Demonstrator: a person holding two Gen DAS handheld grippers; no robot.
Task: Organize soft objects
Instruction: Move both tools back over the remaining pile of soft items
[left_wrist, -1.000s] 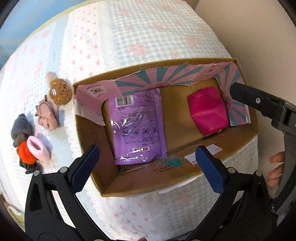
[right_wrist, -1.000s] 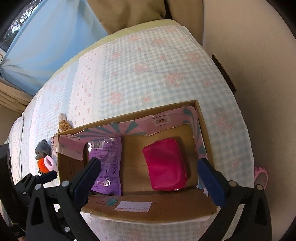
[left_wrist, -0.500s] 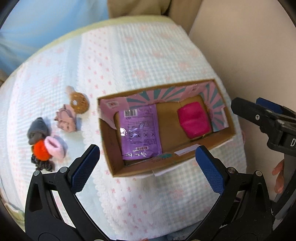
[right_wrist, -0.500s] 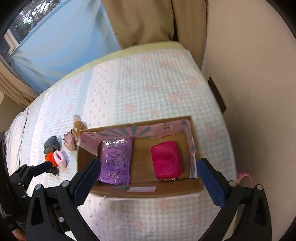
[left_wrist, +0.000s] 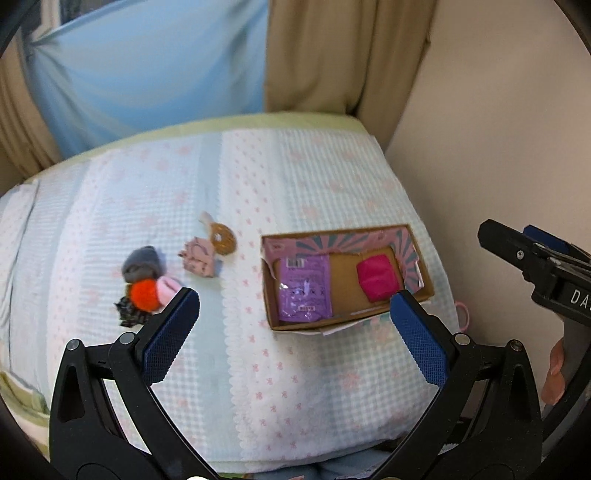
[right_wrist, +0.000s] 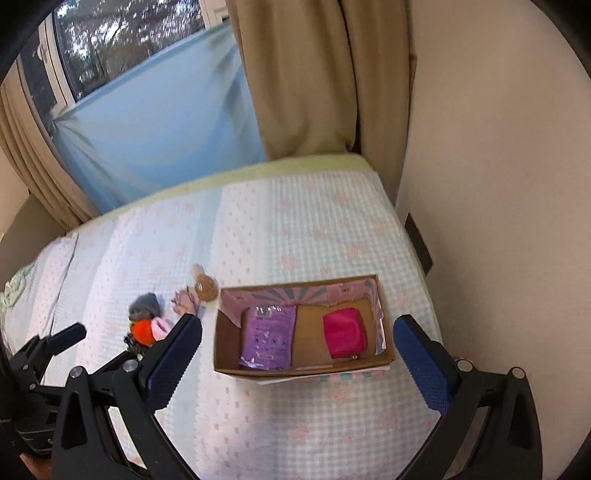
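Cardboard box (left_wrist: 424, 291) with soft items, near the bed's (left_wrist: 295, 369) right edge.
Contents: purple packet (left_wrist: 303, 288) left, magenta pouch (left_wrist: 376, 277) right. Loose pile (left_wrist: 147, 288) of soft pieces towards the bed's left side. Left tool (left_wrist: 291, 328) and right tool (right_wrist: 295, 354): both spread wide, holding nothing, above the near edge.

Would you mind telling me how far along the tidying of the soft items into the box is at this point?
Done: the purple packet and magenta pouch lie in the cardboard box. In hand: nothing; the left gripper and right gripper are both open and empty. Left: the grey, orange and pink cluster, the pink cloth and the brown donut-shaped toy on the bedspread.
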